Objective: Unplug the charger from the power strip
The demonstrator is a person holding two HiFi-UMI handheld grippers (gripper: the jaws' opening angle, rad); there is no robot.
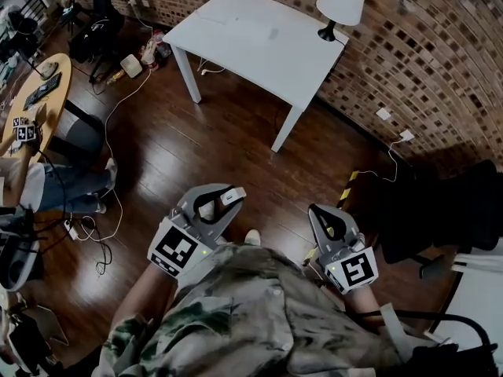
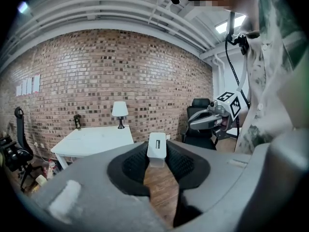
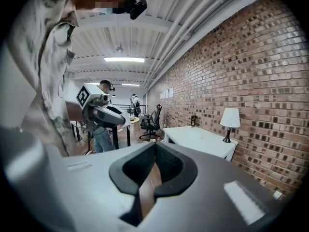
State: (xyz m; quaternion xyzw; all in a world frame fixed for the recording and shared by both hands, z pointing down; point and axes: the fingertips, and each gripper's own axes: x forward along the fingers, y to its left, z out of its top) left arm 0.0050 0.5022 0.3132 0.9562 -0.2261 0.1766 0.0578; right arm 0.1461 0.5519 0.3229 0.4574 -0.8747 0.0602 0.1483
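Loose short-sleeved shirt [image 1: 251,312] in pale green-and-cream leaf camouflage. Left gripper [image 1: 216,200] and right gripper [image 1: 324,214] are grey moulded shells with black pads, each bearing a black-and-white marker cube [image 1: 177,248].

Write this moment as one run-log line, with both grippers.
left gripper: shut on charger | right gripper: shut, empty | stage: charger unplugged

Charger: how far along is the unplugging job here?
Done, it seems: the white charger sits clamped in the left gripper, lifted above the wooden floor, with no power strip on it. In hand: just holding it. The right gripper is shut and empty. Left: probably only putting the charger down.
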